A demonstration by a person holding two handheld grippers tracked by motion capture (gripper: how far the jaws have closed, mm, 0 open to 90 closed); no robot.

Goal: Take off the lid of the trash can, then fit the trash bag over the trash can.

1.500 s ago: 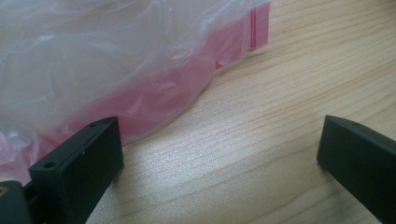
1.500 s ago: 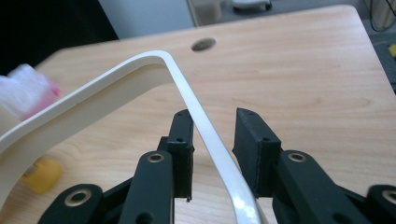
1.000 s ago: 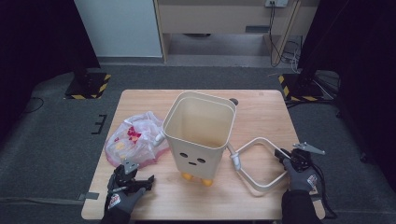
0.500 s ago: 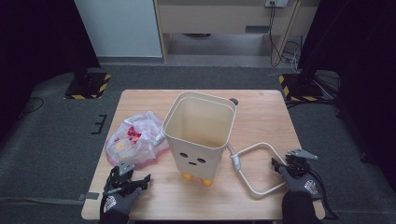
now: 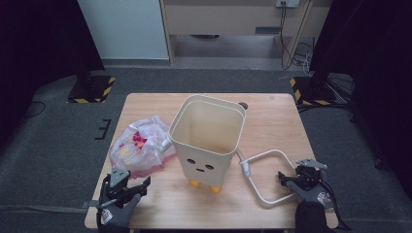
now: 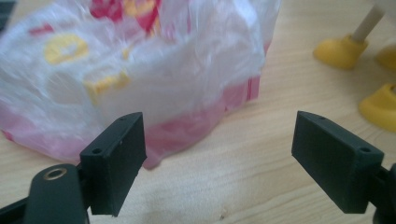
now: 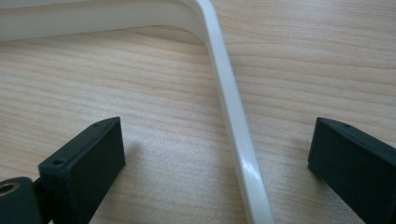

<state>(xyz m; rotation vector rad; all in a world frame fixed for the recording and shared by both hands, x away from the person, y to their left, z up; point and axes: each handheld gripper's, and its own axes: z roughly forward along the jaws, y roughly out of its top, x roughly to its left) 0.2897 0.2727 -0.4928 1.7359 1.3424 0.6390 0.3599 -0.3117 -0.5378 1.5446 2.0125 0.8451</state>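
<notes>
Right claw (image 5: 290, 180) newly opened, white handle (image 7: 236, 135) loose between its jaws.

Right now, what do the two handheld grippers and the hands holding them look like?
Both are black two-jaw tools. The left gripper and the right gripper each carry a grey three-cornered plate on top. Their jaws are flat, black rectangular blocks with small screw holes. The person wears dark grey gloves with a red-and-white logo patch on the back. A thin black cable trails beside the right glove.
</notes>
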